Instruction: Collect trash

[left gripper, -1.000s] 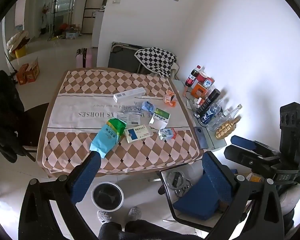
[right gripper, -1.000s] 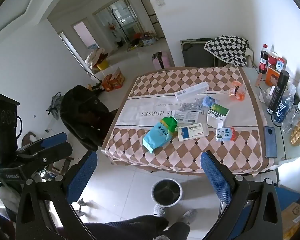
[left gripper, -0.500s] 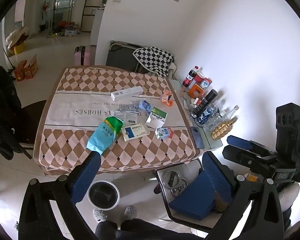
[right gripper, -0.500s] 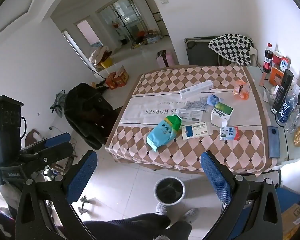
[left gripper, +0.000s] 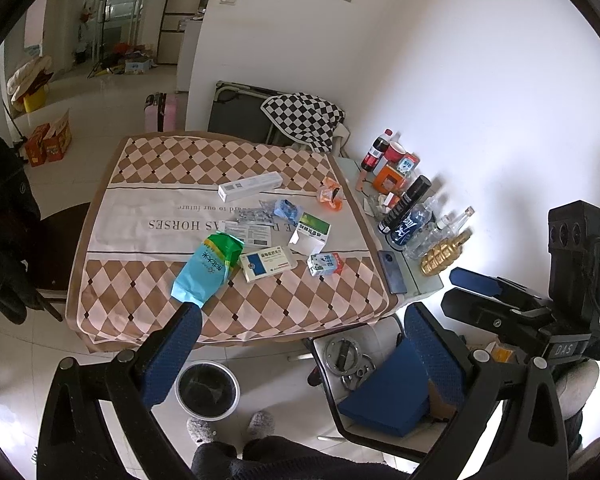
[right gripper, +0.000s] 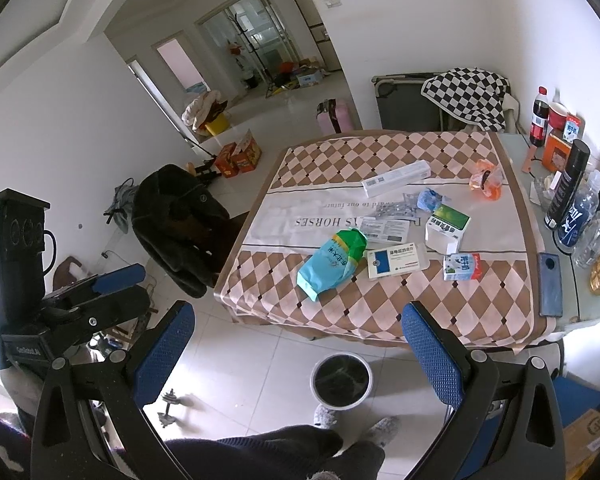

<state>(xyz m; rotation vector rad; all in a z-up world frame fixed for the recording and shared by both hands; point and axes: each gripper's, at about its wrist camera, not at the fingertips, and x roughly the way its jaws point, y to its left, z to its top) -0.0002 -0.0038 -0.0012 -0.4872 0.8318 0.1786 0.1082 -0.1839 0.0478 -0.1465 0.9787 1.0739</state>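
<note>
Both tools hang high above the floor, fingers spread wide, gripping and touching nothing: the left tool (left gripper: pixel 300 334) and the right tool (right gripper: pixel 298 332). Ahead of them on the desk (right gripper: pixel 380 304) lies the scattered trash: a teal-green bag (right gripper: pixel 332 262), a blue-white box (right gripper: pixel 397 261), a small carton (right gripper: pixel 461 267). A dark-lined bin (right gripper: pixel 342 380) stands on the floor below, between the right tool's fingers.

White walls (left gripper: pixel 460 80), pale tiled floor (right gripper: pixel 260 360), checked-cloth table (left gripper: pixel 148 288), glass doors (right gripper: pixel 256 52), daylight
</note>
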